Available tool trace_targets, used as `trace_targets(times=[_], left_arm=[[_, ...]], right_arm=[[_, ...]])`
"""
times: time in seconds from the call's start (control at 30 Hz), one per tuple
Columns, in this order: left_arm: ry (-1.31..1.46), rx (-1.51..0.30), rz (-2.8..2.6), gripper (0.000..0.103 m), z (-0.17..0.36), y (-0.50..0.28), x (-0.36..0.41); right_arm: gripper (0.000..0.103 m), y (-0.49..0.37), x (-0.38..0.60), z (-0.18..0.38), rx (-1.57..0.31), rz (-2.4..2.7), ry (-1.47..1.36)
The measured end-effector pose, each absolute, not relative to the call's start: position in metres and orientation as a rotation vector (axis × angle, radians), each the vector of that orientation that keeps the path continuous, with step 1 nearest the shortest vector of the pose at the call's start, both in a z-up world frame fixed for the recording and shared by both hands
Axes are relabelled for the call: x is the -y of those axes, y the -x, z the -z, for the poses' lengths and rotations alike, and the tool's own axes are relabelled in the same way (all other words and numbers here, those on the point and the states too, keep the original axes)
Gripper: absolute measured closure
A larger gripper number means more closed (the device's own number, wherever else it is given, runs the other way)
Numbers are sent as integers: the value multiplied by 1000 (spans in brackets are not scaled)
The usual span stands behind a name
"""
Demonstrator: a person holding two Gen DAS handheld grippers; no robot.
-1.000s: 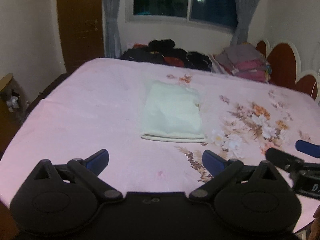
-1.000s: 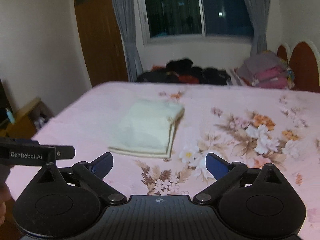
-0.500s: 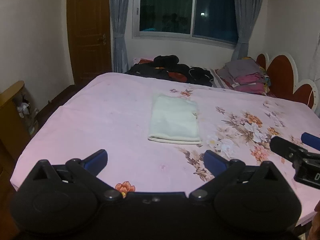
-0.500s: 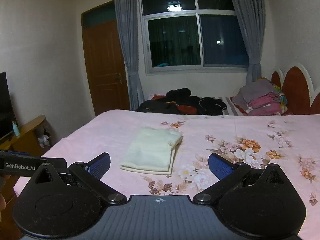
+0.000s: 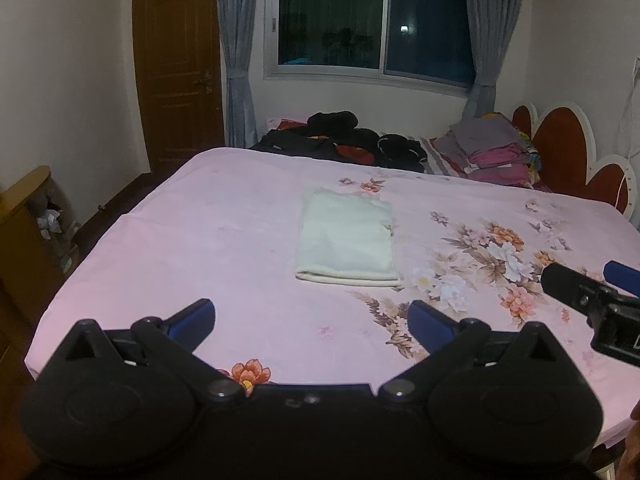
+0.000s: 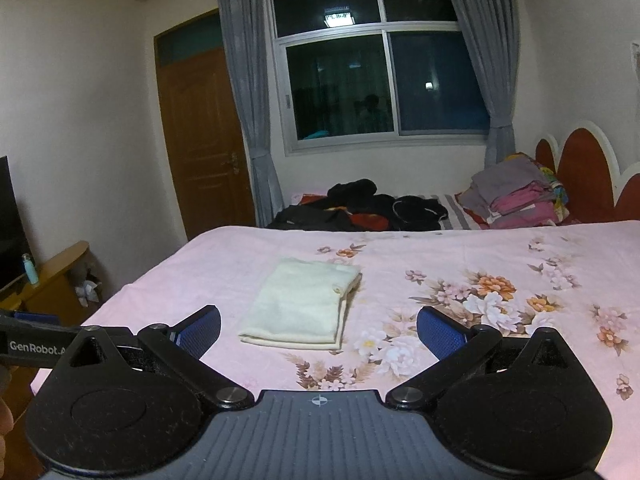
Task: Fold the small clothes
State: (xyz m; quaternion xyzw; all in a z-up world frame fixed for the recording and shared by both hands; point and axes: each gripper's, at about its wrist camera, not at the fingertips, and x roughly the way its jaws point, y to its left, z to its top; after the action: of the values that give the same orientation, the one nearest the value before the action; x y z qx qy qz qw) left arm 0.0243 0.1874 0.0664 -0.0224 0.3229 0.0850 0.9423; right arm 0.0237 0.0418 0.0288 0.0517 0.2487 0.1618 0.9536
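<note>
A cream garment [image 5: 347, 238] lies folded into a neat rectangle on the pink floral bedspread [image 5: 224, 240], near the bed's middle. The right wrist view shows the same folded garment [image 6: 304, 304] on the bedspread [image 6: 460, 256]. My left gripper [image 5: 312, 316] is open and empty, held back over the bed's near edge, well short of the garment. My right gripper [image 6: 319, 326] is also open and empty, at a similar distance. The right gripper's body [image 5: 592, 300] shows at the right edge of the left wrist view, and the left gripper's body [image 6: 36, 346] at the left edge of the right wrist view.
Dark clothes [image 5: 344, 140] are heaped at the bed's far side below the window [image 5: 376, 24]. A folded stack of grey and pink clothes [image 5: 492, 148] sits by the red headboard [image 5: 560, 148]. A wooden door [image 5: 180, 72] and a low wooden cabinet [image 5: 28, 232] stand at the left.
Both grippers have drawn back and risen away from the folded garment, so more of the room shows. The garment has not moved. Both stay open.
</note>
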Motion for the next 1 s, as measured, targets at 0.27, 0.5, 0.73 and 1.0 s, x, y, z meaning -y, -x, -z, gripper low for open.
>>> trace_targets(times=[0.27, 0.5, 0.73, 1.0], left_arm=[[55, -662, -183, 0, -66, -22, -190], [53, -670, -189, 0, -65, -22, -193], [49, -675, -182, 0, -63, -22, -192], [52, -684, -177, 0, -63, -25, -193]], right_arm=[[0, -27, -43, -25, -509, -348, -100], [0, -27, -44, -25, -509, -354, -104], [0, -28, -45, -23, -515, -355, -102], [0, -29, -43, -23, -520, -345, -110]])
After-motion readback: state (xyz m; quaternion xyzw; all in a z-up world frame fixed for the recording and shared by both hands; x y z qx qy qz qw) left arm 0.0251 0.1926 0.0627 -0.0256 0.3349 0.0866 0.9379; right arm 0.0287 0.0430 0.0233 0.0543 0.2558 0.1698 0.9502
